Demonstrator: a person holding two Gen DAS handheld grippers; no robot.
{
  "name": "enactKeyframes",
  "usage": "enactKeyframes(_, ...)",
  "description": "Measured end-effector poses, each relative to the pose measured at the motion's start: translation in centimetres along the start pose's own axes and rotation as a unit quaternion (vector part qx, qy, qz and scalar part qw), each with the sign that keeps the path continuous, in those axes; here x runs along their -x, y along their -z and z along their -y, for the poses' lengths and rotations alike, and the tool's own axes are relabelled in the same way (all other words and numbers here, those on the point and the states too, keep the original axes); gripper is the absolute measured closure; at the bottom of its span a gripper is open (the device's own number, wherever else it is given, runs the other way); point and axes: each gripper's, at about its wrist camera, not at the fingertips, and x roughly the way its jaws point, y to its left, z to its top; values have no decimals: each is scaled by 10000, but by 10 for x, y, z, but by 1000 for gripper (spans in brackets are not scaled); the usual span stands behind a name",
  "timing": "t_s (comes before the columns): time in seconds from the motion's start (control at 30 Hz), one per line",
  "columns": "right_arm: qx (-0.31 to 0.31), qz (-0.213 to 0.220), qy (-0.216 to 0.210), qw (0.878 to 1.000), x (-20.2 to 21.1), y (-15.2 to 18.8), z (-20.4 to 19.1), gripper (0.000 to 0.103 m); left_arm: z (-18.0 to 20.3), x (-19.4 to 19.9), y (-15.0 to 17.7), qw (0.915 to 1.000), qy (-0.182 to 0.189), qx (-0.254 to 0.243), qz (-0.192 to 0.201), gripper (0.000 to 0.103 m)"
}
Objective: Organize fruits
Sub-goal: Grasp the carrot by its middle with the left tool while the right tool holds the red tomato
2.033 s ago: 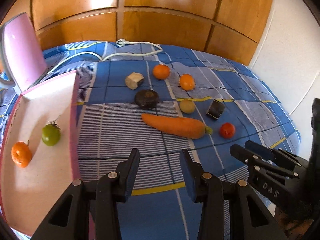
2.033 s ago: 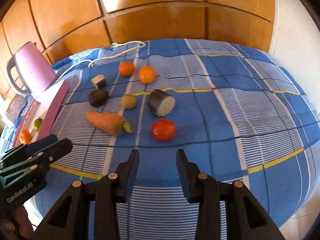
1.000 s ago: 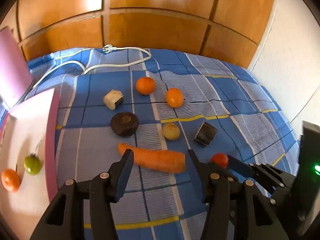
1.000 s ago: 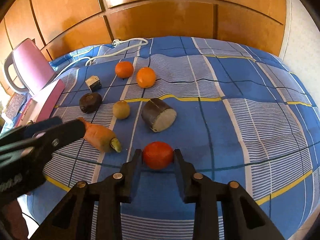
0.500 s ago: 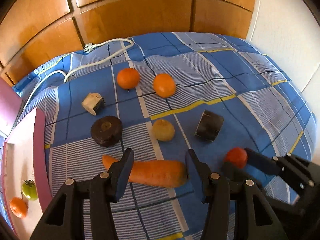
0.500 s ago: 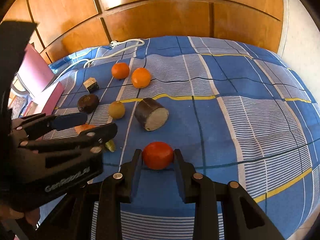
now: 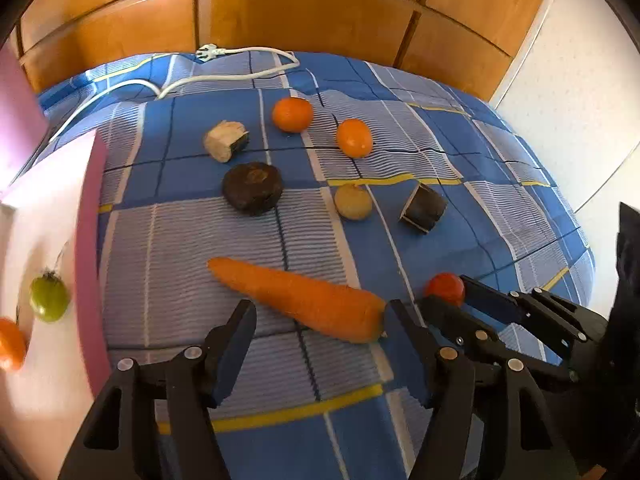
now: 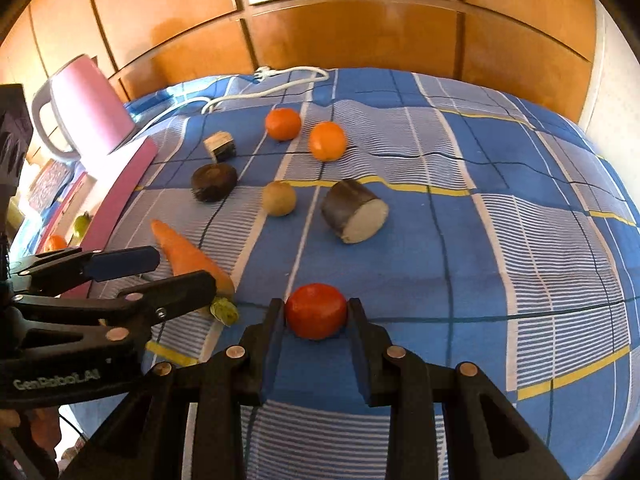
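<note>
Left gripper (image 7: 320, 330): jaws opening, carrot (image 7: 296, 298) just ahead, thick end beside right fingertip, not yet between. Straddle carrot mid-body before closing. Right gripper (image 8: 316, 322): narrow, pads pressing red tomato (image 8: 316, 311) on blue checked cloth (image 8: 480, 240). Lift gently, avoid squeezing.

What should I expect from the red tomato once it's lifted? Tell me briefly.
The red tomato looks round and glossy, so it may slip or roll if released on the cloth. It is probably soft-skinned; the right gripper pads touch both sides, so a gentle squeeze seems wise. Likely light.
</note>
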Motion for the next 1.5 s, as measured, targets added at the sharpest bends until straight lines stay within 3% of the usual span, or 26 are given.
enactKeyframes(0.2, 7, 14, -62, 10000, 3, 0, -3, 72, -10, 2, 20, 9998, -68, 122, -162, 32)
enactKeyframes(0.23, 8, 16, -71, 10000, 4, 0, -4, 72, -11, 1, 23, 9995, -249, 96, -166, 42)
enactKeyframes(0.27, 4, 19, -87, 10000, 4, -1, -4, 72, -13, 3, 25, 9994, -329, 64, -126, 46)
enactKeyframes(0.53, 37, -12, -252, 9997, 1, -3, -11, 72, -38, 11, 23, 9947, 233, 996, -105, 50)
enactKeyframes(0.73, -175, -50, -115, 9998, 4, 2, 2, 72, -31, -1, 4, 9833, 823, 1587, -350, 48)
enactKeyframes(0.9, -217, -45, -95, 9997, 5, 2, 6, 72, -24, -11, -7, 9740, 953, 1993, -507, 41)
enactKeyframes(1.03, -208, -54, -152, 9997, 2, 3, 5, 72, -22, -17, -17, 9703, 759, 2227, -568, 38)
enactKeyframes(1.13, -235, -30, -202, 9995, 2, 4, 6, 72, -16, -22, -25, 9750, 371, 2122, -546, 40)
enactKeyframes(1.23, -258, -10, -239, 9994, 2, 5, 7, 72, -1, -25, -29, 9861, -165, 1594, -447, 54)
enactKeyframes(1.33, -288, -1, -287, 9992, 2, 5, 9, 72, 5, -26, -27, 9909, -190, 1292, -340, 58)
enactKeyframes(1.5, -367, 8, -295, 9989, 3, 4, 13, 72, 1, -21, -25, 9945, 124, 976, -348, 69)
